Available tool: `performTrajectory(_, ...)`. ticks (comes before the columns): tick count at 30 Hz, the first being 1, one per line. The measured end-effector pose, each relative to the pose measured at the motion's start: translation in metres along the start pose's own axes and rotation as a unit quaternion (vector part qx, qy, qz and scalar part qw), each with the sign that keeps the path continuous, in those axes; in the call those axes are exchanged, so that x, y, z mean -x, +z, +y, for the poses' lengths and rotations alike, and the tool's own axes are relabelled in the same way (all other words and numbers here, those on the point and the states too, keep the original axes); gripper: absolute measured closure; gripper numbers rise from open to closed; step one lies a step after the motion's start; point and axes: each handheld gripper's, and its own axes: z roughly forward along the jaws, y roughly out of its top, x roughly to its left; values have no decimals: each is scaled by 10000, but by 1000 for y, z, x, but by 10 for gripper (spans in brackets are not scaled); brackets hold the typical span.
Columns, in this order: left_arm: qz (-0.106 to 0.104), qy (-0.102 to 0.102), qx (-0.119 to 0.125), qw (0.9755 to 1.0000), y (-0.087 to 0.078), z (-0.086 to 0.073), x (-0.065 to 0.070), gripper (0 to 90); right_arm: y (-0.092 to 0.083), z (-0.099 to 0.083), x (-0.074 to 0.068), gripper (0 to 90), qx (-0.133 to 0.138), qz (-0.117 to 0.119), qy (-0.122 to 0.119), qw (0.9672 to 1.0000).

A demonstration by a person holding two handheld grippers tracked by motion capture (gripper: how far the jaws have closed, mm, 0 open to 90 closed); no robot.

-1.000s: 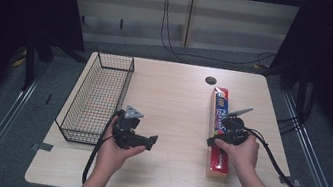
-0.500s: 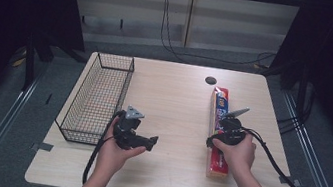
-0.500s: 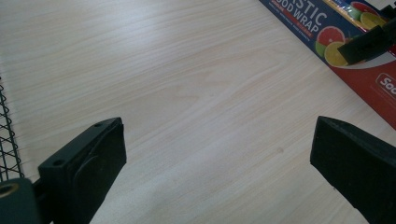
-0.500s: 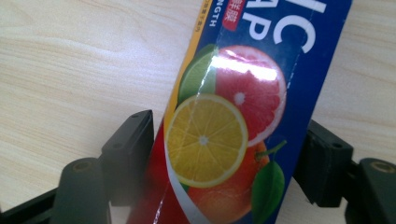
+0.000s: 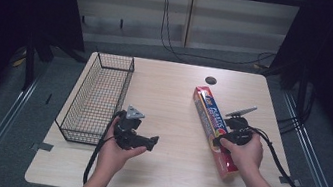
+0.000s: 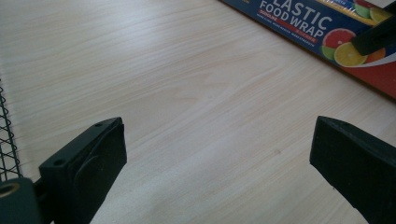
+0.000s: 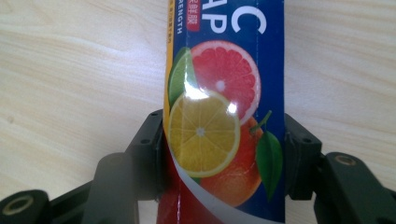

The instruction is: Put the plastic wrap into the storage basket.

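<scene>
My right gripper [image 7: 223,154] has just closed its jaws across the plastic wrap box [image 5: 213,129], at four o'clock on the table [image 5: 162,174]. My left gripper [image 6: 219,158] gapes over bare wood, wire basket [image 5: 98,98] at nine o'clock.

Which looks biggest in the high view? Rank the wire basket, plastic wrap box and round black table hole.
1. Wire basket, clearly the largest.
2. Plastic wrap box, long and narrow, partly covered by the right claw.
3. Round black table hole, the smallest.
</scene>
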Motion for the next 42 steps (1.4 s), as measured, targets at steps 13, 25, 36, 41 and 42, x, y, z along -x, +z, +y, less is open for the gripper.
performTrajectory(13, -39, 42, -55, 10000, 2, 3, 5, 38, -23, 1, 5, 447, 359, 307, -473, 9978)
performTrajectory(25, -57, 12, -104, 9999, 6, 1, 8, 38, -22, -2, 8, 443, 346, 385, -693, 9963)
performTrajectory(36, -58, 12, -116, 9999, 8, -1, 9, 38, -3, -11, 6, 430, -30, 223, -783, 9967)
performTrajectory(41, -29, 32, -143, 9999, 8, -2, 8, 38, 3, -11, 7, 420, -267, 216, -776, 9964)
performTrajectory(42, -26, 23, -126, 9999, 9, -2, 8, 38, 3, -10, 5, 419, -285, 182, -767, 9965)
